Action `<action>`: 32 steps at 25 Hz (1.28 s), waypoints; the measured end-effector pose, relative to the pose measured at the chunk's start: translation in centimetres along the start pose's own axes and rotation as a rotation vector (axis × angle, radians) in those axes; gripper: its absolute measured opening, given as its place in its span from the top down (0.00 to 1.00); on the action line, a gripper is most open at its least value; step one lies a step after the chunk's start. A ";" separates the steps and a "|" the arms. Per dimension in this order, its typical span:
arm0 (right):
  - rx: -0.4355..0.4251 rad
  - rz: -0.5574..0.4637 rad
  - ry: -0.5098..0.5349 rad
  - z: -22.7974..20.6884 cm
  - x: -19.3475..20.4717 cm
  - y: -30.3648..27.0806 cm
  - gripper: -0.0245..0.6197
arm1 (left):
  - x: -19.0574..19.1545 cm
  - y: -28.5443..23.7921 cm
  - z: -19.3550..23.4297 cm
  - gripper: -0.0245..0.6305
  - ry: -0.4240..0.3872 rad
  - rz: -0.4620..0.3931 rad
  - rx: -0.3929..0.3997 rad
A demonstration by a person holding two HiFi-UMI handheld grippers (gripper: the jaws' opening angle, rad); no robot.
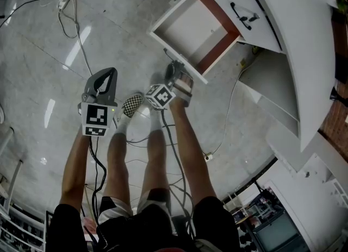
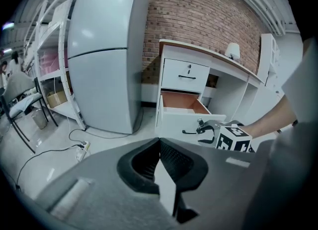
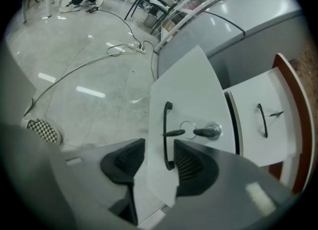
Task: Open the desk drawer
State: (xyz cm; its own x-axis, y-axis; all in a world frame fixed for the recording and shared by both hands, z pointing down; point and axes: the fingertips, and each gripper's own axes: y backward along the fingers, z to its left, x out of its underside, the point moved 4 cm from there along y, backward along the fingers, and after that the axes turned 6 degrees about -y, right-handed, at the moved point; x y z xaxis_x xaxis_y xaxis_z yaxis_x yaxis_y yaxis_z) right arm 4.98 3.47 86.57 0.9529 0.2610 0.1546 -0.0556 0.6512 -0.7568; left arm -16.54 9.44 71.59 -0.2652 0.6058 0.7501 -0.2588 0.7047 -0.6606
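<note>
White at its front and red-brown on its inner walls, the drawer (image 1: pixel 187 28) is seen standing well out of the desk (image 1: pixel 304 38). It sits under an upper drawer (image 3: pixel 258 119) that is shut. The right gripper (image 3: pixel 159 145) is held at the open drawer's front panel with its jaws parted. The black handle (image 3: pixel 165 134) is framed between them but is not clamped. A key (image 3: pixel 206 132) is seen in the lock just beside the handle. The left gripper (image 2: pixel 160 142) is held well apart from the desk, above the floor (image 1: pixel 43 55), with its jaws closed together on nothing.
</note>
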 end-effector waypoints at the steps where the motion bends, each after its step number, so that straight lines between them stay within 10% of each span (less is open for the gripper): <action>1: -0.012 0.001 -0.007 0.2 0.2 0.2 0.62 | -0.2 0.0 0.0 0.95 -0.004 0.001 0.000; 20: -0.133 -0.009 -0.127 -4.8 1.3 6.8 0.55 | -9.6 2.9 -1.9 0.95 -0.067 -0.053 0.006; 32: -0.043 -0.154 -0.469 -20.8 -1.1 16.9 0.56 | -23.1 9.3 -1.5 0.95 -0.145 -0.199 -0.010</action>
State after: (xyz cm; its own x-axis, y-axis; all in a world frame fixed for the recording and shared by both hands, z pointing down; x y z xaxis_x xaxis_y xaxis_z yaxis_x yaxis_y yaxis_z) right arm 9.18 -0.58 60.41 0.7119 0.4628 0.5283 0.0974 0.6799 -0.7268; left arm -11.46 2.55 48.18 -0.3408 0.3961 0.8526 -0.3103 0.8087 -0.4997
